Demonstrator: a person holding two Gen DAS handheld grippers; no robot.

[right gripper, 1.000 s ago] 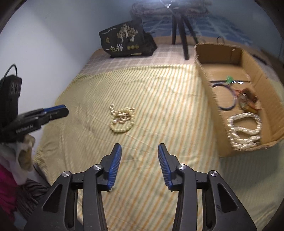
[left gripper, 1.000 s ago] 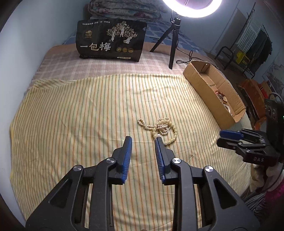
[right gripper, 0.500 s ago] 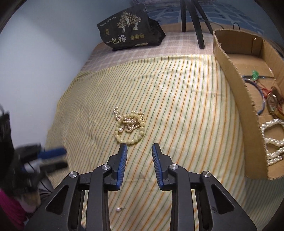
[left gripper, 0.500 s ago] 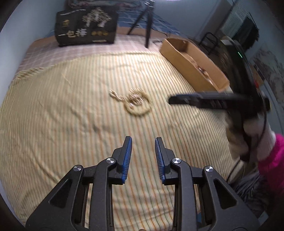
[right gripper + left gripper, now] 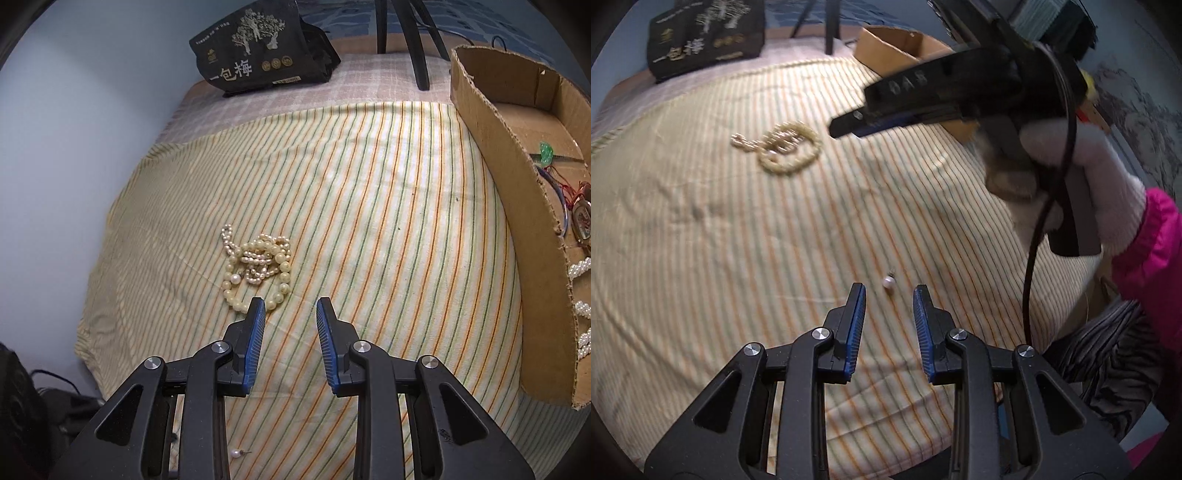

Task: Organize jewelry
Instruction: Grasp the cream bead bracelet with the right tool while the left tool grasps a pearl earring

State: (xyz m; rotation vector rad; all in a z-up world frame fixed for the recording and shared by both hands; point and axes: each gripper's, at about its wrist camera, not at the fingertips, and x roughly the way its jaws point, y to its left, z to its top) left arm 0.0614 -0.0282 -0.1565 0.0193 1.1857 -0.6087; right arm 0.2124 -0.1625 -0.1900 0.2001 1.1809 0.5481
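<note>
Left black two-finger gripper with blue pads (image 5: 889, 291) pitched steeply down toward the yellow striped cloth (image 5: 738, 240); jaws parted narrowly, nothing gripped. Small white pearl earring with a metal post (image 5: 889, 282) lying on the cloth just ahead of the fingertips, in line with the gap, untouched.

Right black two-finger gripper with blue pads (image 5: 290, 304) likewise angled down, carried in a hand in a white fleece glove (image 5: 1082, 173) with a pink sleeve (image 5: 1148, 240). Jaws at a narrow gap, empty. Tangled heap of cream bead and pearl strands (image 5: 256, 266) just beyond and left of the left fingertip (image 5: 257, 308); contact not determinable. Open brown cardboard box (image 5: 509, 177) well to the right, holding white pearl strands (image 5: 583, 295) and other pieces. Black printed bag (image 5: 258, 48) far ahead.
</note>
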